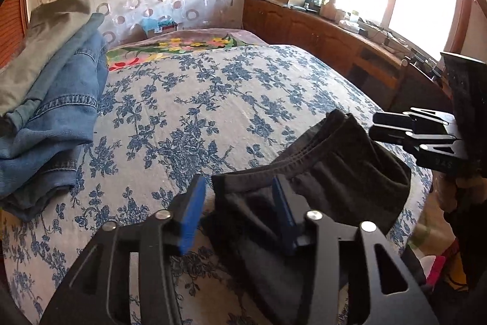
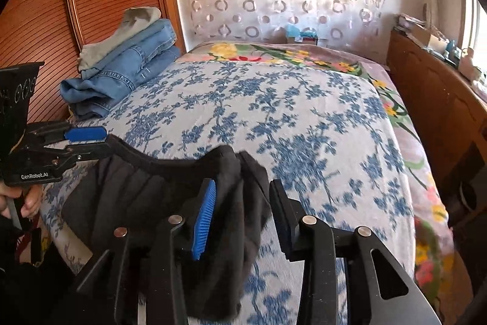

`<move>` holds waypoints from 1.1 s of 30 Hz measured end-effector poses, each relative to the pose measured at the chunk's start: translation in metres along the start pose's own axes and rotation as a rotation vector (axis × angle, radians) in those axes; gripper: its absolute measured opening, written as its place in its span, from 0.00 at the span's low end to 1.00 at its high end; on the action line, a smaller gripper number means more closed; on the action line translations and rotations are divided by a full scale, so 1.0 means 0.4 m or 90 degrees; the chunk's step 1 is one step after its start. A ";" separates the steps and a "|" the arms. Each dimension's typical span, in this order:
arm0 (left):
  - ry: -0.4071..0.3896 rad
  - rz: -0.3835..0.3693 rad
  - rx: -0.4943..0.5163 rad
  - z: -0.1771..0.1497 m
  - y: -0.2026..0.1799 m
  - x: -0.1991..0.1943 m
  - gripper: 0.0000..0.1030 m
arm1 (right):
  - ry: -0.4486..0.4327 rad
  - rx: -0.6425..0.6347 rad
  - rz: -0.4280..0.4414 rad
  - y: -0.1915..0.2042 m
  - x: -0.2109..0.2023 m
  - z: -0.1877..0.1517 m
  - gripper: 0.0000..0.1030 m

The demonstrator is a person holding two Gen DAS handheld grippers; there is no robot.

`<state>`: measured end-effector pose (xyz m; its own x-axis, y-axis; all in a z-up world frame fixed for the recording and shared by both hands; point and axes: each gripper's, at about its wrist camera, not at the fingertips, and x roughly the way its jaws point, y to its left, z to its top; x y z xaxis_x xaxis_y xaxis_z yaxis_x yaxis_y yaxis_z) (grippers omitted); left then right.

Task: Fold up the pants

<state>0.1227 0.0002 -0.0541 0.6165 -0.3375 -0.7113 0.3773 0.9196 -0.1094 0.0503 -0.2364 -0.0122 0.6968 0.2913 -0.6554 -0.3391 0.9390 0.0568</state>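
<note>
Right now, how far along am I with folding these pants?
Done: a stack of folded jeans sits at the bed's far left corner. In hand: the black pants, unfolded, with the waistband strung between the left gripper and right gripper. Whether either is clamped is unclear. Left: lay them flat, fold them, add them to the stack.

Black pants [image 1: 341,172] on a white bedspread [image 1: 213,111] (blue floral print), blue jeans [image 1: 57,111] beside.
</note>
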 end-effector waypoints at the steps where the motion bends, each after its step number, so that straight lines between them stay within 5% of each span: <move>1: 0.001 0.001 -0.003 -0.002 -0.002 -0.001 0.58 | 0.002 0.003 0.000 -0.001 -0.007 -0.008 0.37; 14: 0.048 0.010 0.011 -0.079 -0.040 0.021 0.60 | 0.038 0.042 0.032 -0.004 -0.067 -0.088 0.37; 20: 0.049 0.014 0.015 -0.087 -0.036 0.028 0.60 | 0.027 0.038 0.052 -0.015 -0.075 -0.089 0.05; 33: 0.038 0.022 0.031 -0.092 -0.038 0.027 0.60 | 0.013 0.064 0.014 -0.036 -0.116 -0.101 0.08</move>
<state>0.0982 -0.0100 -0.0859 0.5882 -0.2925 -0.7540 0.3907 0.9191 -0.0518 -0.0028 -0.2708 -0.0129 0.6768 0.3088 -0.6683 -0.2885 0.9464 0.1452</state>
